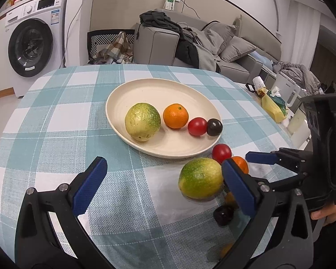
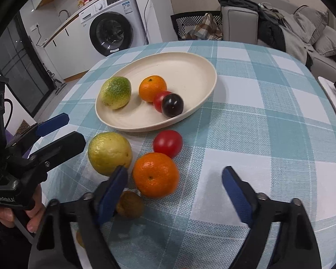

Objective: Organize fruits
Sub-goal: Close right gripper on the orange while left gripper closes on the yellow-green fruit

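Right wrist view: plate (image 2: 197,60) holds four fruits: green-yellow melon-like fruit (image 2: 116,92), mandarin (image 2: 152,87), red tomato (image 2: 160,99), dark plum (image 2: 172,105). Left on the tablecloth (image 2: 268,121): second green-yellow fruit (image 2: 109,152), second mandarin (image 2: 155,174), second tomato (image 2: 167,143), a brown kiwi-like fruit (image 2: 130,204). Judged roughly half done. Right gripper (image 2: 174,187) spread wide, empty, loose mandarin between its fingers. Left gripper (image 1: 163,183) also wide, grasping nothing.
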`<action>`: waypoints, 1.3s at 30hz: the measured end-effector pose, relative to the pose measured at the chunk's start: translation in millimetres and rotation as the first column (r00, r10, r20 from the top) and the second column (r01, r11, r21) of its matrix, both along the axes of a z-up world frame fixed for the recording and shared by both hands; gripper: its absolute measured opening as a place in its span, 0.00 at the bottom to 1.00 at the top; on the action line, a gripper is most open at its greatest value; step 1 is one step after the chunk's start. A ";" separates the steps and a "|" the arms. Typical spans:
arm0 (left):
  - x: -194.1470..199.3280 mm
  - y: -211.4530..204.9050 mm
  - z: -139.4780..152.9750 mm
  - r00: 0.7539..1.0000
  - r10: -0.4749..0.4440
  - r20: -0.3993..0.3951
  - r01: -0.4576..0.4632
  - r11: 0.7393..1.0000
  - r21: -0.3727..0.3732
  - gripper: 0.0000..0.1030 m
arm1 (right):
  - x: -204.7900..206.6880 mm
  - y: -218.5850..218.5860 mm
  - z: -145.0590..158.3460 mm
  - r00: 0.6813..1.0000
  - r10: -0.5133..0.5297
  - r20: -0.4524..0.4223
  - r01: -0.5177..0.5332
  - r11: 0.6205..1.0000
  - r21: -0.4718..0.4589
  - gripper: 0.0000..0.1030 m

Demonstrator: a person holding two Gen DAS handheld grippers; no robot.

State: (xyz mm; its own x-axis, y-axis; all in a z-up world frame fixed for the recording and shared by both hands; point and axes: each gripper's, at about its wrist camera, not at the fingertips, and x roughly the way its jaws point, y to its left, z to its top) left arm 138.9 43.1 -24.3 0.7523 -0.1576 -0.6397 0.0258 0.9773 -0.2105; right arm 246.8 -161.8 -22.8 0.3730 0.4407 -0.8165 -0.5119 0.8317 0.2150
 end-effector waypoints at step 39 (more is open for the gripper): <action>12.5 -29.3 -23.8 0.986 -0.122 -0.115 0.120 0.992 -0.031 0.78 | -7.8 -19.3 6.5 0.999 -0.024 0.027 0.021 0.995 0.093 0.40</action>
